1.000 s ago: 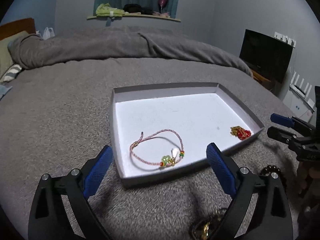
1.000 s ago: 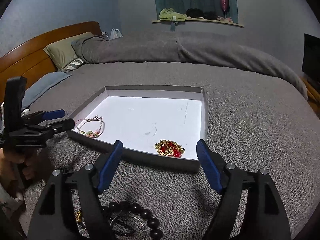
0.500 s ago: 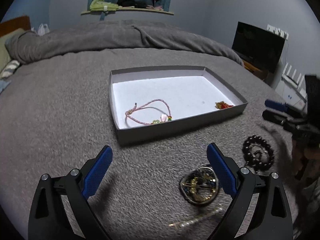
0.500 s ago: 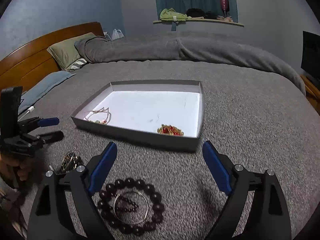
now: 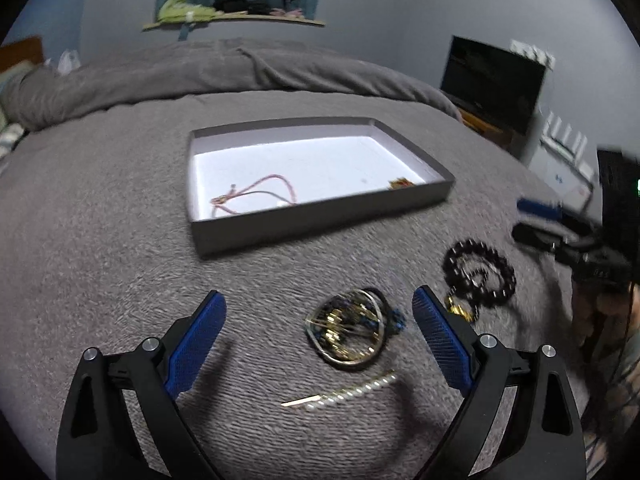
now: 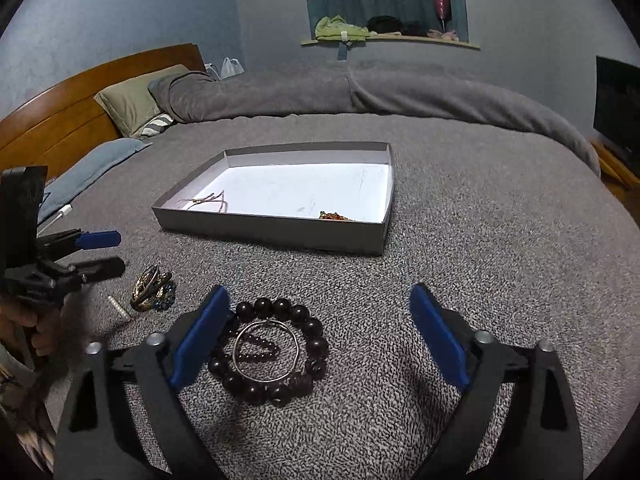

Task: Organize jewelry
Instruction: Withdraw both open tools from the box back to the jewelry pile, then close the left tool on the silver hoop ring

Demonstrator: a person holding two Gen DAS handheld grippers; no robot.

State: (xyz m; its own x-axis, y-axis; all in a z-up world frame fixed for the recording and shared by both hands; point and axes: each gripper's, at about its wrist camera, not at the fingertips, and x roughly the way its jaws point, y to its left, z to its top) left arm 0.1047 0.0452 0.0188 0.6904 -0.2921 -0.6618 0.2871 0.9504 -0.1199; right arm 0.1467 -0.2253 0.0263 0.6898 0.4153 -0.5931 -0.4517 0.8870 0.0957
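Note:
A grey box with a white floor lies on the grey bed cover. In it are a pink cord bracelet and a red-gold piece. On the cover in front lie a tangle of gold and blue bangles, a pearl hair clip and a dark bead bracelet with a thin ring. My left gripper is open above the bangles. My right gripper is open over the bead bracelet.
A rolled grey duvet lies across the far side of the bed. Pillows and a wooden headboard are at the left. A dark screen stands off the bed at the right.
Both grippers have drawn back from the box toward the near edge, so the loose jewelry on the cover has come between their fingers. Both stay open.

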